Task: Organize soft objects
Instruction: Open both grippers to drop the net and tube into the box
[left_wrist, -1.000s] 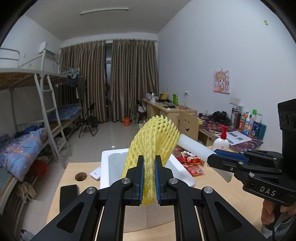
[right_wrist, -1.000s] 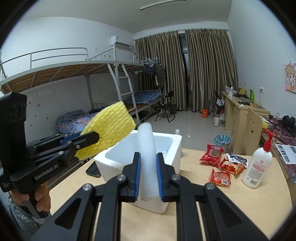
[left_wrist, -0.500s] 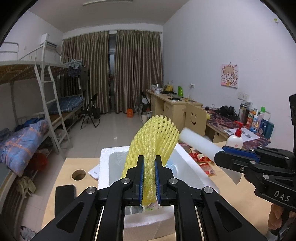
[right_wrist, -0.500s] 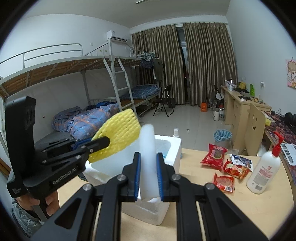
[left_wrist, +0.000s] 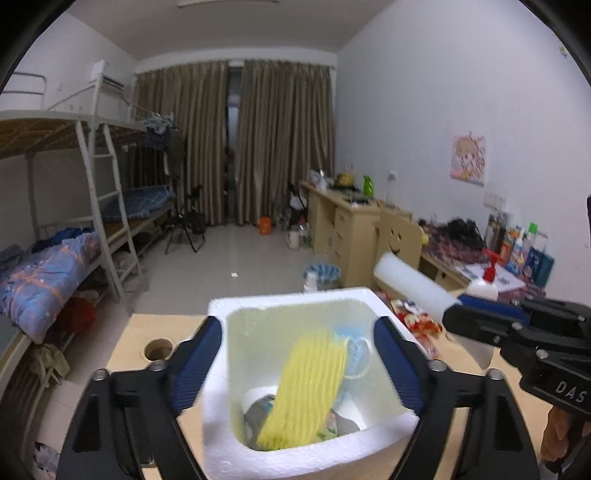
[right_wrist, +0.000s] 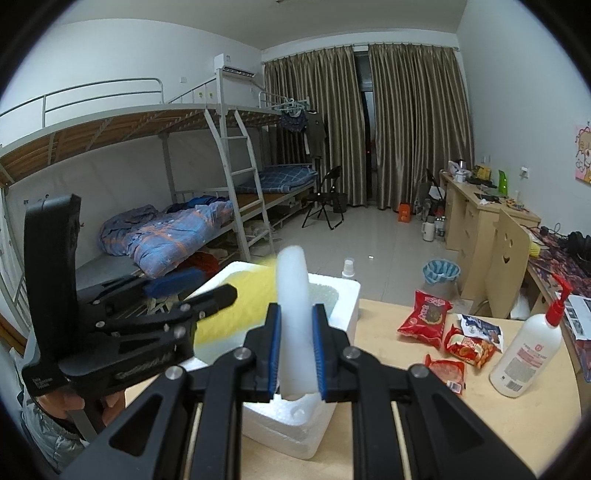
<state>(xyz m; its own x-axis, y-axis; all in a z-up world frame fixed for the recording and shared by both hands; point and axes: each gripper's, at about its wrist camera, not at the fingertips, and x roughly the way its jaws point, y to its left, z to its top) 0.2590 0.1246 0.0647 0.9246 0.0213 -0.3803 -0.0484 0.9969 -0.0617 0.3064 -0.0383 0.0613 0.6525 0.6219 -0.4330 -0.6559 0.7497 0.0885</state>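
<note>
Left gripper (left_wrist: 299, 363) spread wide, yellow foam net (left_wrist: 308, 389) loose over foam box (left_wrist: 295, 459) w/ other stuff — could snag rim. Right gripper (right_wrist: 295, 347) pinching white foam tube (right_wrist: 293, 317) — may buckle going in.

My left gripper (left_wrist: 297, 356) is matt black plastic with blue rubbery pads (left_wrist: 195, 360); my right gripper (right_wrist: 295, 349) is finished the same. The box (left_wrist: 221, 417) is white foam, grainy and matt. The yellow net (left_wrist: 308, 384) is soft ribbed foam mesh. The white roll (right_wrist: 293, 314) looks smooth, translucent foam. The table (right_wrist: 517, 424) is pale, smooth wood. The snack packets (right_wrist: 424, 319) are glossy.
</note>
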